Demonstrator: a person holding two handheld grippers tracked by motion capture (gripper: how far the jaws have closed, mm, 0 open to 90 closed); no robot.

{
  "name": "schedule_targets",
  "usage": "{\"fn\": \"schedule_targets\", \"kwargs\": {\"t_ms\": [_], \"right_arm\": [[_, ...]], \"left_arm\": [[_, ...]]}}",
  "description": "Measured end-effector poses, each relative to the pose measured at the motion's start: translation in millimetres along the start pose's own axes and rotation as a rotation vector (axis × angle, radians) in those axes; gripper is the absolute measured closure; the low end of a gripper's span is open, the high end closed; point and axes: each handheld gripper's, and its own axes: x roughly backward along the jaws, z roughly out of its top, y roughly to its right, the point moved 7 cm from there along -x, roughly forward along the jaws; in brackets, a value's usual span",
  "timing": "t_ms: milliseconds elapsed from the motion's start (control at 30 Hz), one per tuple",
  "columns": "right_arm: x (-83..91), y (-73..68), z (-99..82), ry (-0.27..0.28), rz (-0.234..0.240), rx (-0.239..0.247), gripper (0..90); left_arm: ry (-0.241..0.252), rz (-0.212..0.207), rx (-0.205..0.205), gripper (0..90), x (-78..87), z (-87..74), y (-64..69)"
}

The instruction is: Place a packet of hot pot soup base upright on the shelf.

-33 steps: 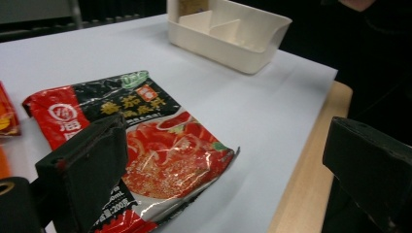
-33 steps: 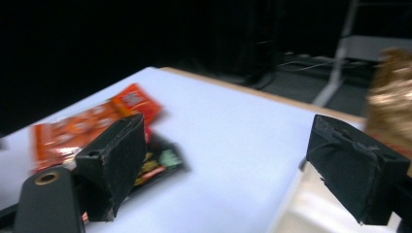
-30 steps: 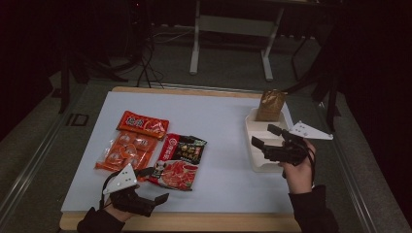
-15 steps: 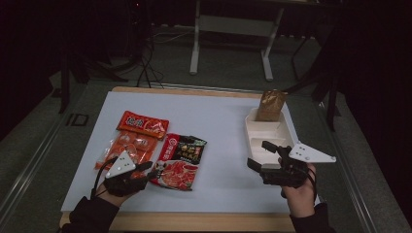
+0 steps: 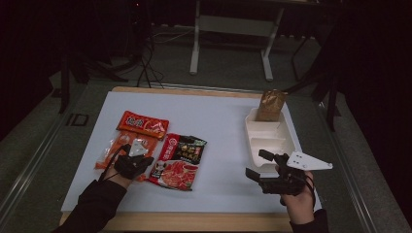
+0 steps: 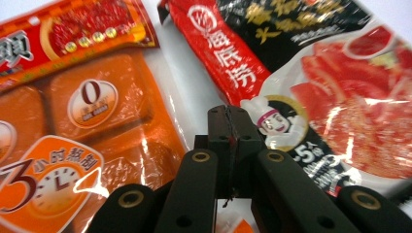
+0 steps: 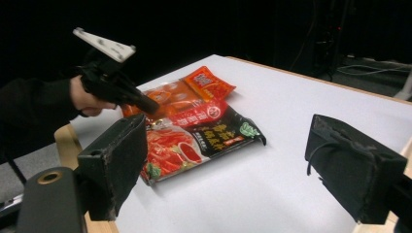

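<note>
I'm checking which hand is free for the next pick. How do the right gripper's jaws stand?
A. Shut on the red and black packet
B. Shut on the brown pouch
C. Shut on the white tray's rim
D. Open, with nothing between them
D: in the right gripper view the right gripper has its two black pads wide apart with bare white table between them; the red and black packet lies farther off, untouched.
</note>
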Motion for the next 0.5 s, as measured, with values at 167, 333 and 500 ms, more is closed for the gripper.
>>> {"fn": "schedule_targets", "kwargs": {"t_ms": [167, 333, 500], "right_arm": [[0.5, 1.4, -0.6, 0.001, -0.001, -0.004, 15.3], [0.7, 2.9, -1.3, 0.004, -0.001, -0.009, 15.3], [1.7, 4.3, -2.0, 0.006, -0.001, -0.017, 15.3]], "left_arm": [[-0.056, 0.021, -0.002, 89.9, -15.6, -0.9, -3.6], [-0.104, -0.009, 0.001, 89.9, -28.0, -1.0, -4.8], [-0.122, -0.026, 0.001, 89.9, -34.4, -0.4, -0.8]]}}
